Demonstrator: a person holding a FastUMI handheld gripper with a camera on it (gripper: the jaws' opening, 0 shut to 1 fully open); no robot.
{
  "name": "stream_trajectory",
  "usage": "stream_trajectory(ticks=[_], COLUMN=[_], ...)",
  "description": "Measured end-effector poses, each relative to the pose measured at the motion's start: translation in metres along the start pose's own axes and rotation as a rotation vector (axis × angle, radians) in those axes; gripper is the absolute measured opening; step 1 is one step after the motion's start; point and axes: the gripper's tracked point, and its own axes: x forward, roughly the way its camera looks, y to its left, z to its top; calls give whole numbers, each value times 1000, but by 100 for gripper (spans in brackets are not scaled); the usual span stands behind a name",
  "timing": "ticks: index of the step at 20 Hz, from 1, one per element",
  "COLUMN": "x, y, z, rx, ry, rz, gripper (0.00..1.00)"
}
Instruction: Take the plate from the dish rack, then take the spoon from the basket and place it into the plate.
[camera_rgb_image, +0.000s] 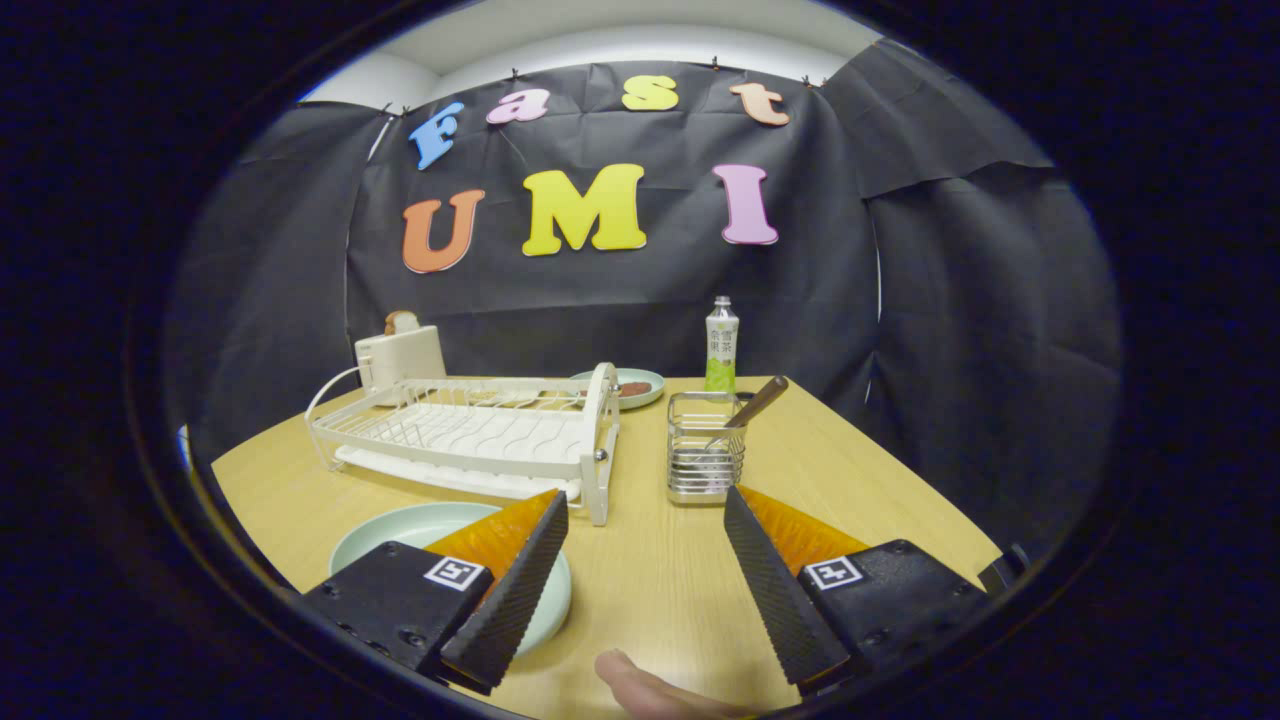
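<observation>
- Gripper (645, 500): jaws spread wide, nothing between them but bare tabletop.
- Pale green round plate (400, 530) lies flat on the light wooden table (880, 480), partly under the left finger, in front of the white wire dish rack (470, 430).
- Brown-handled spoon (752, 408) leans in the small metal wire basket (705, 460), just ahead of the right finger, beside the rack.
- Beyond: a second green plate with dark food (632, 386), a green-labelled bottle (721, 345), a white toaster holding a slice of bread (400, 355).
- A fingertip (650, 690) shows between the fingers' bases.

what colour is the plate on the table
Pale mint green plate, best seen in the gripper view, beside the open gripper.
</observation>
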Motion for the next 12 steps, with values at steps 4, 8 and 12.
stream_trajectory(ticks=[4,8,12], x=[28,63,94], y=[-26,-65,-69], z=[8,34,55], rx=[56,60,139], ry=[-1,-28,-38], rz=[-13,-79,-35], gripper=[100,100,91])
